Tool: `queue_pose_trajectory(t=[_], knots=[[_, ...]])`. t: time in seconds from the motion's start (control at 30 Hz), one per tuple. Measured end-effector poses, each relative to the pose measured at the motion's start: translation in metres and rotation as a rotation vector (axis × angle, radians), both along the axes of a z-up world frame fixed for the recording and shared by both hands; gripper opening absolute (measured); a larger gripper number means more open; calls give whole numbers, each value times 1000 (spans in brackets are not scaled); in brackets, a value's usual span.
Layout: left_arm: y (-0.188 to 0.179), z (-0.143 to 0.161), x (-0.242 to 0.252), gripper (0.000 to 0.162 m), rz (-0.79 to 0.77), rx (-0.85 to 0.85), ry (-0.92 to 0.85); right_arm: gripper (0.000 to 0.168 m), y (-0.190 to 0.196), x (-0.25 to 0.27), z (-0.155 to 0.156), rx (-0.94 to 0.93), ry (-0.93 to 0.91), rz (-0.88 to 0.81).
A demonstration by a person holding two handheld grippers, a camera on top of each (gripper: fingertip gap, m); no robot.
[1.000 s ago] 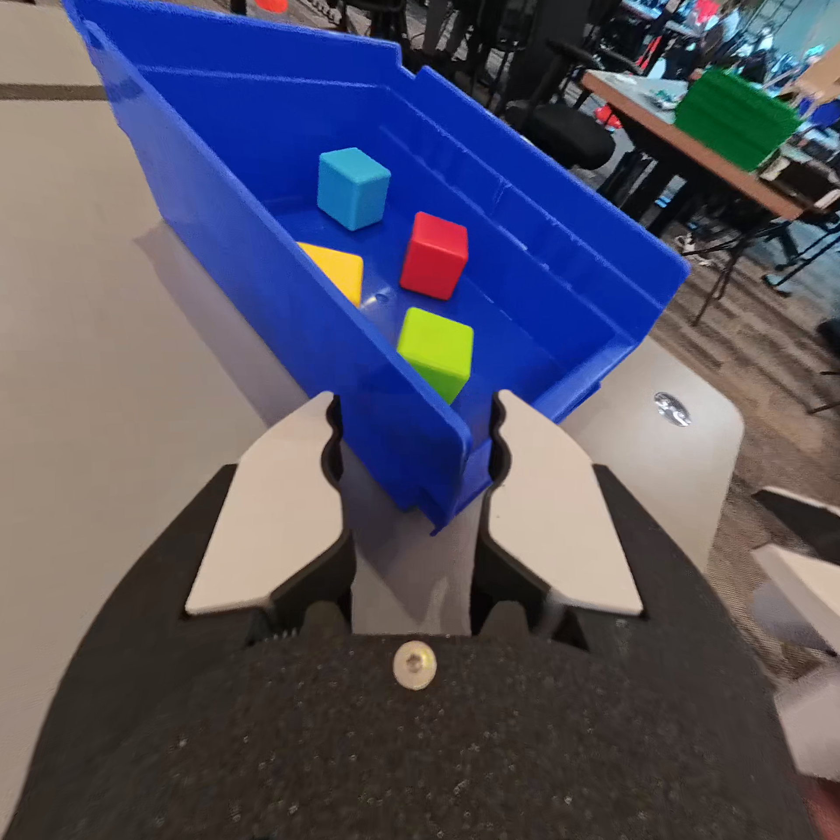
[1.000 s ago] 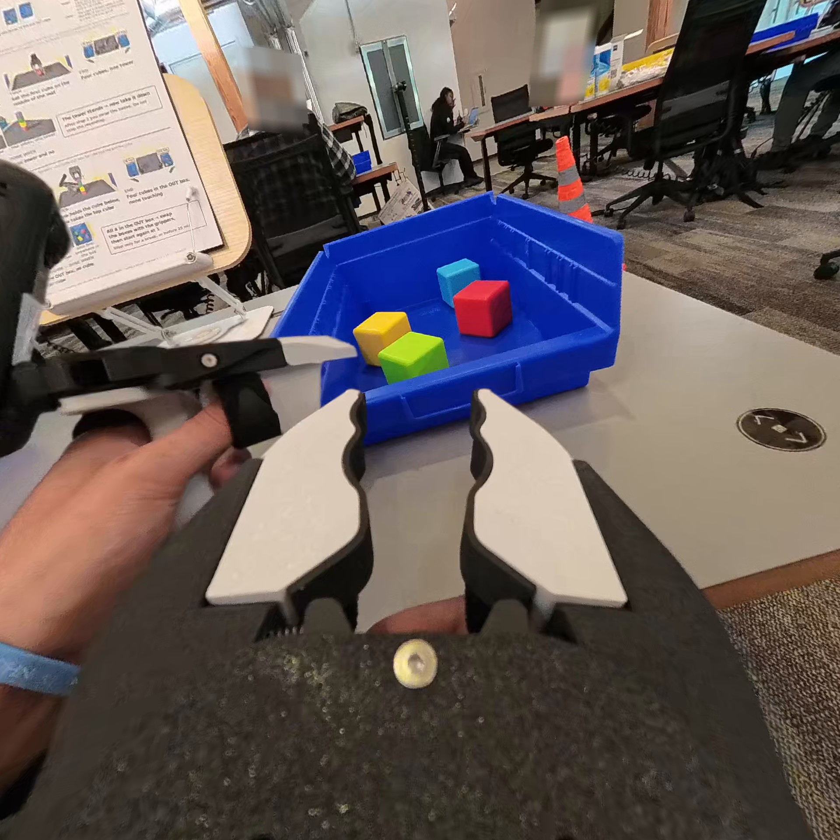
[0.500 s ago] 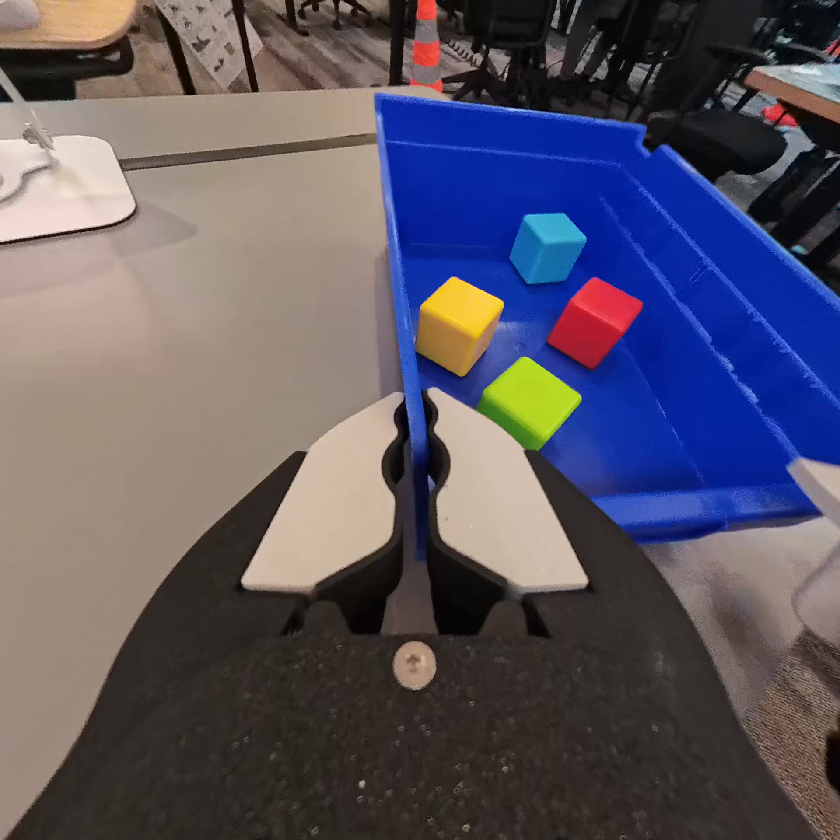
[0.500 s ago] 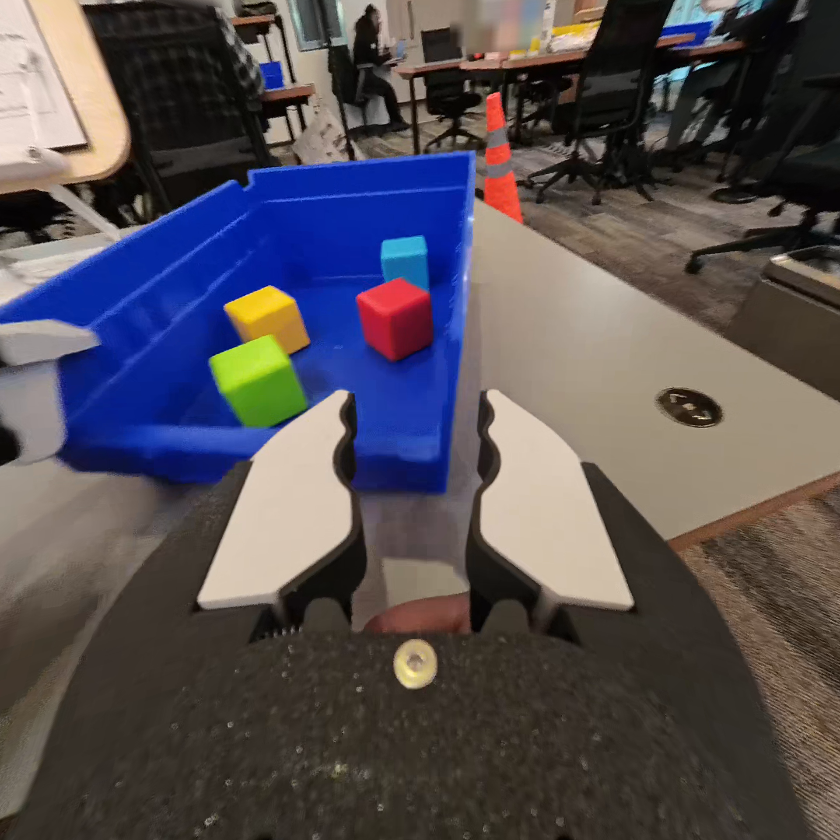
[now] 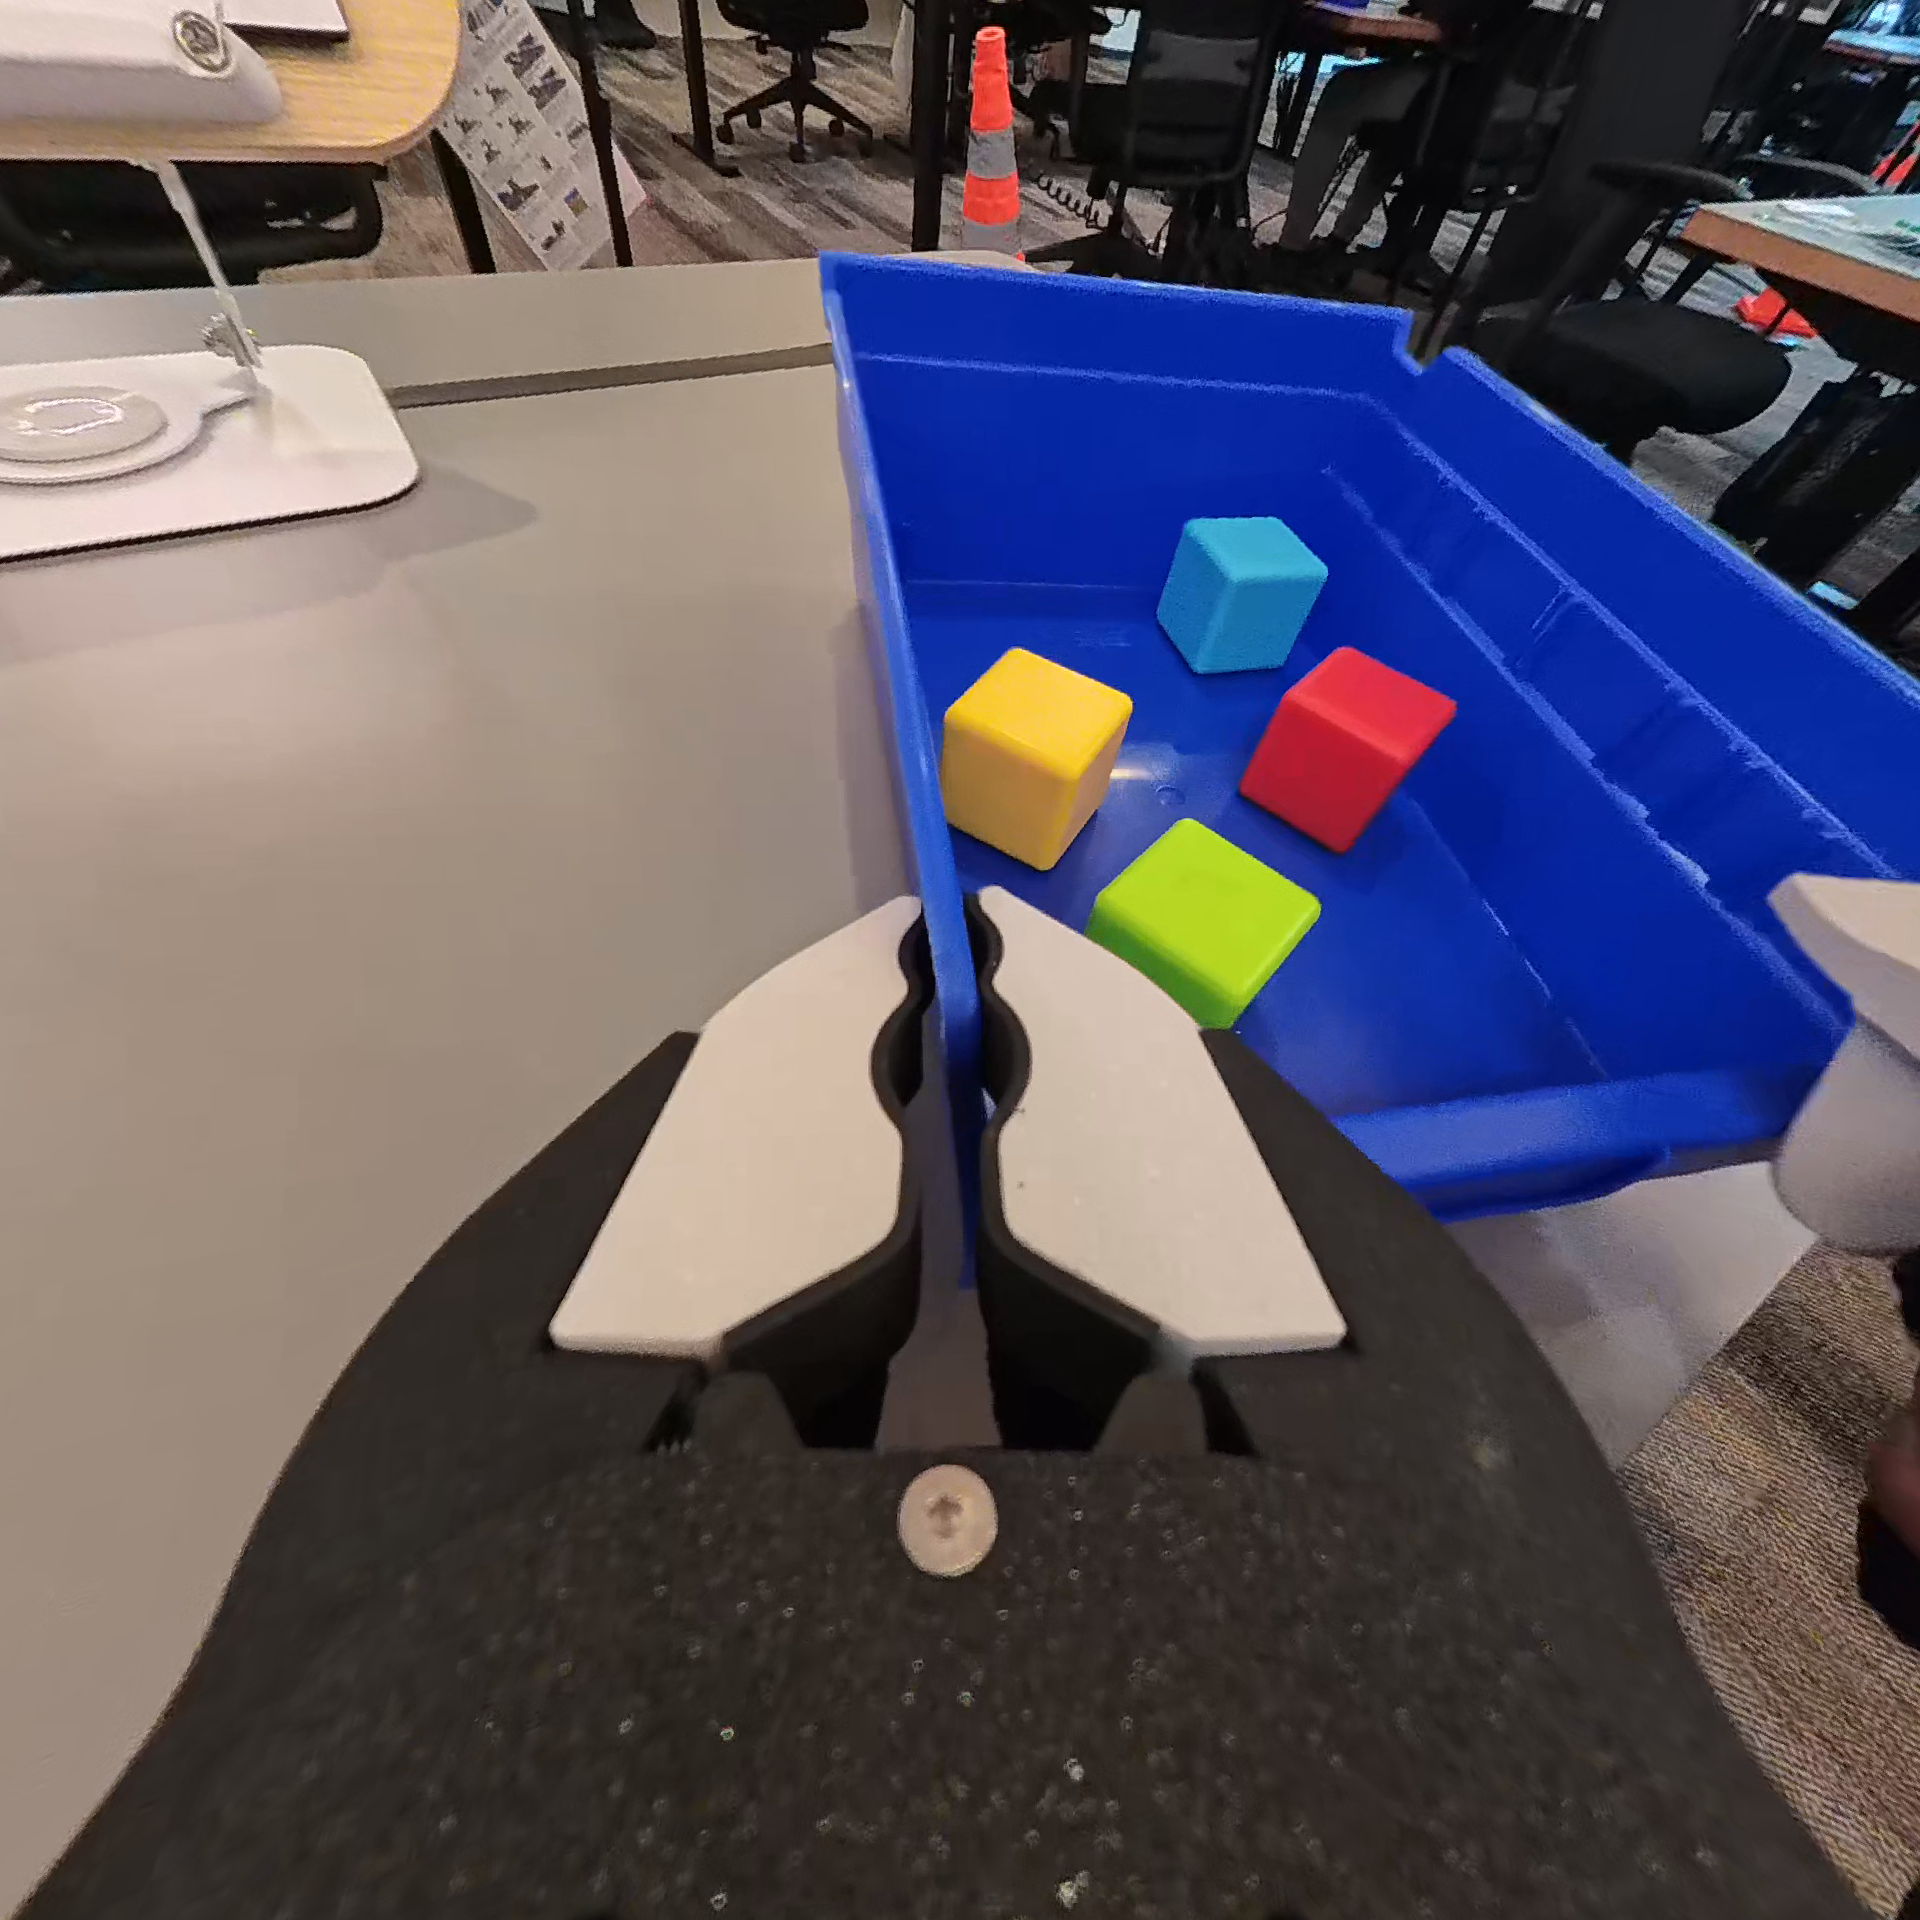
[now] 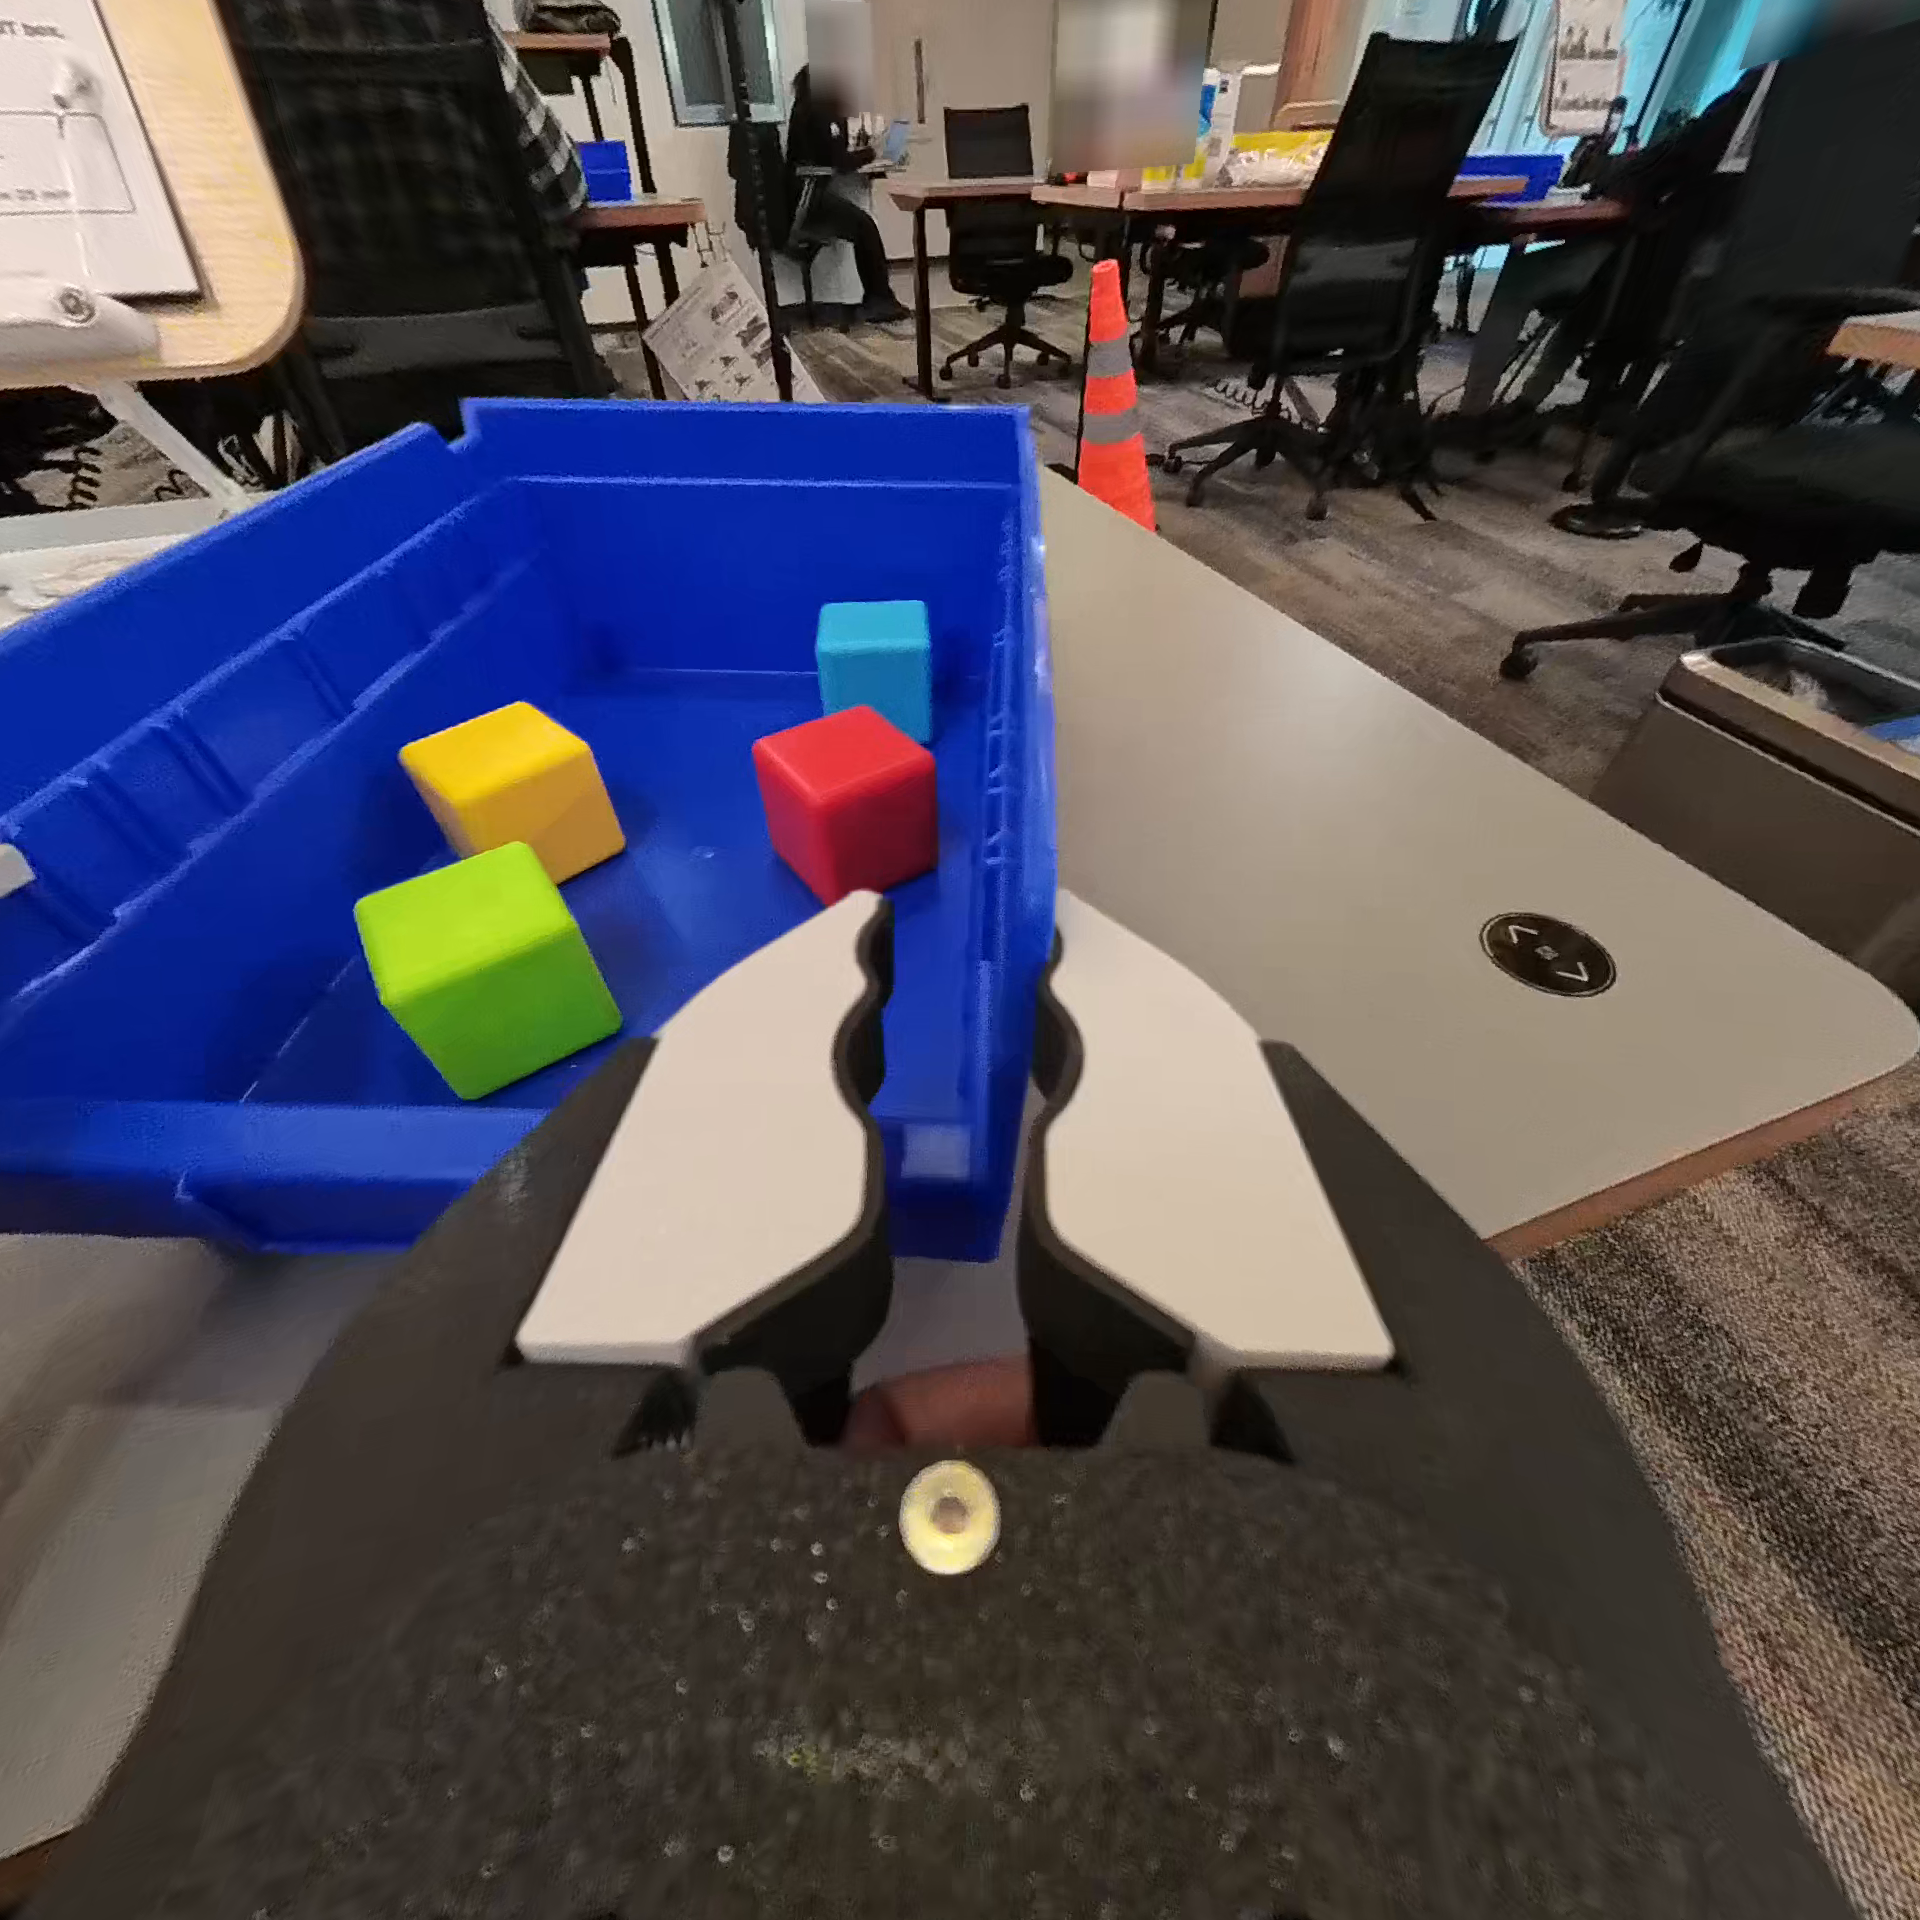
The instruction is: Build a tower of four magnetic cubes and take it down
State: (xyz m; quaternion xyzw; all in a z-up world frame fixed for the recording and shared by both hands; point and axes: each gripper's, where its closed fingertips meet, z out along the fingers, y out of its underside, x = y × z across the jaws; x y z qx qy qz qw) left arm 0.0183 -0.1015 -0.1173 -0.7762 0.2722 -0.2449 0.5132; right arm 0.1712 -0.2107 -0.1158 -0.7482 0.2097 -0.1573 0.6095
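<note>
Grey tabletop (image 5: 416, 831) carries a blue plastic bin (image 5: 1143, 416) near its right front corner, long axis running near to far. Left gripper (image 5: 948, 925) is clamped on the bin's left side wall at the near end, wall pinched between both fingers. Right gripper (image 6: 961, 925) straddles the bin's right side wall at the near corner, one finger inside, one outside, jaws partly spread with a gap showing on each side of the wall; looks not yet closed on it. All four magnetic cubes sit loose on the bin floor, none stacked, none touching a gripper. Green cube (image 5: 1200, 914) is nearest, toward the left wall, just beyond the left fingertips. Yellow cube (image 5: 1029, 753) is just behind it, close against the left wall. Red cube (image 6: 847, 800) lies mid-bin by the right wall, straight ahead of the right gripper's inner finger. Light-blue cube (image 6: 875, 665) is farthest, just behind red. Judgement: tower not started; bin is being steadied or positioned. For a first pick, left is nearer green and yellow, right nearer red and blue, each a short forward reach down the bin's long axis. White stand base (image 5: 208, 447) far left, orange cone (image 6: 1112, 405) on the floor beyond.
</note>
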Motion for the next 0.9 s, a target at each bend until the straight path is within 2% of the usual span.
queue_pose_trajectory(t=[0.07,0.3,0.5,0.7,0.9], knots=[[-1,0,-7,4,18,11,10,4,-1,1,0,17,56,7],[-3,9,-51,4,76,33,3,3,10,-36,9,78,135,60],[13,26,-139,3,200,79,0,3,41,-117,27,147,122,161],[29,22,-228,3,357,59,43,3,87,-195,19,100,163,321],[32,12,-271,3,422,26,51,3,105,-235,8,57,187,408]])
